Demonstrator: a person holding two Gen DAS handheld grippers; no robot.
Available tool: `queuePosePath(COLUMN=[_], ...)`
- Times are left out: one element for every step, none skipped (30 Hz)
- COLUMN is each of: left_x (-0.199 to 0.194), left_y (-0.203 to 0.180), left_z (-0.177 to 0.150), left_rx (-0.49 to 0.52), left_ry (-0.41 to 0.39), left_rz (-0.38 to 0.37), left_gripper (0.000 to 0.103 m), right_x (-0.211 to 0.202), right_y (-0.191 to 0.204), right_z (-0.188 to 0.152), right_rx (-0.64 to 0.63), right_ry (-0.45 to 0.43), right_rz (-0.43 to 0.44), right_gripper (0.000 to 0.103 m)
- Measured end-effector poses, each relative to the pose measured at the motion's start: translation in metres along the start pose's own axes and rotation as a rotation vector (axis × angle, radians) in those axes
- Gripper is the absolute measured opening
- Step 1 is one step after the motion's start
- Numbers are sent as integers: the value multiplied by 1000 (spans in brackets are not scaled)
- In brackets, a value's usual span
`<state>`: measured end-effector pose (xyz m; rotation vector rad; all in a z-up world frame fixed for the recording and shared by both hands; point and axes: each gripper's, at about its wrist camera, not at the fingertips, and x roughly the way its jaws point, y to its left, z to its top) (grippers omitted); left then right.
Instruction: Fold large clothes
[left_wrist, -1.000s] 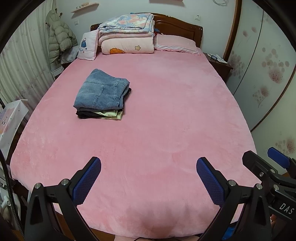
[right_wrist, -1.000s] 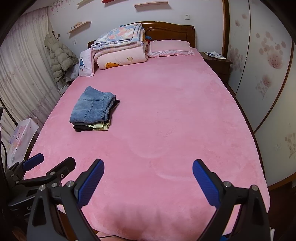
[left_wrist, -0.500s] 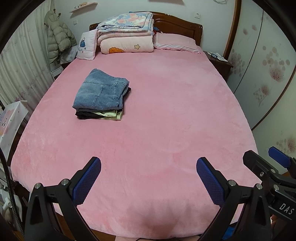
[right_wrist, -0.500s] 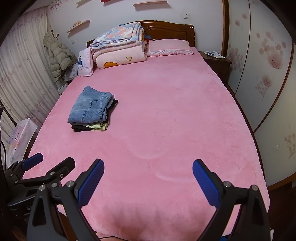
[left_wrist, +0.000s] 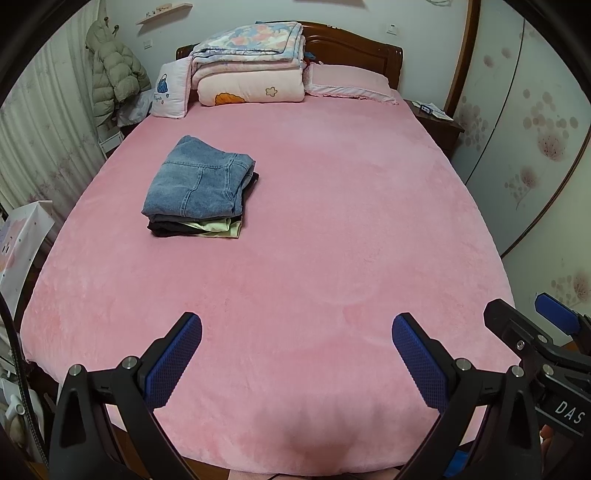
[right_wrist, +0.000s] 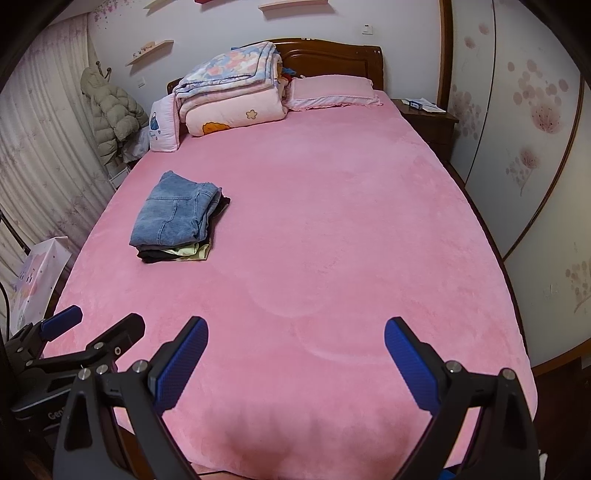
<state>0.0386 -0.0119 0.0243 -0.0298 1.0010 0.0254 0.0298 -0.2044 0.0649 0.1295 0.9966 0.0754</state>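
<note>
left gripper (left_wrist: 297, 354) wide open, empty | right gripper (right_wrist: 295, 356) wide open, empty | folded clothes stack (left_wrist: 201, 192) on bed (left_wrist: 332, 258), far left | quilts (left_wrist: 251, 74) at headboard

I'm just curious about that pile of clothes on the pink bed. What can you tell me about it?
The small stack of folded clothes lies on the left half of the pink plush bed cover, apart from the bedding at the headboard. On top is a faded blue denim garment, folded into a thick rectangle with seams showing. Under it sit a black piece and a pale yellow-green one, their edges peeking out at the near side. Nothing else touches the stack; both tongs are well short of it.
</note>
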Motion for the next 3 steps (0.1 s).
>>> queuePosePath(left_x=[0, 0, 1], left_y=[0, 1, 1], left_z=[0, 2, 2], left_rx=[0, 1, 1], left_ry=[1, 2, 4], left_rz=[-1, -1, 0], left_gripper=[102, 102, 102], right_x=[0, 0, 0], right_y=[0, -1, 0], right_z=[0, 0, 0], right_rx=[1, 2, 2], right_ry=[1, 1, 1], right_rz=[0, 2, 3], right_gripper=[97, 97, 97])
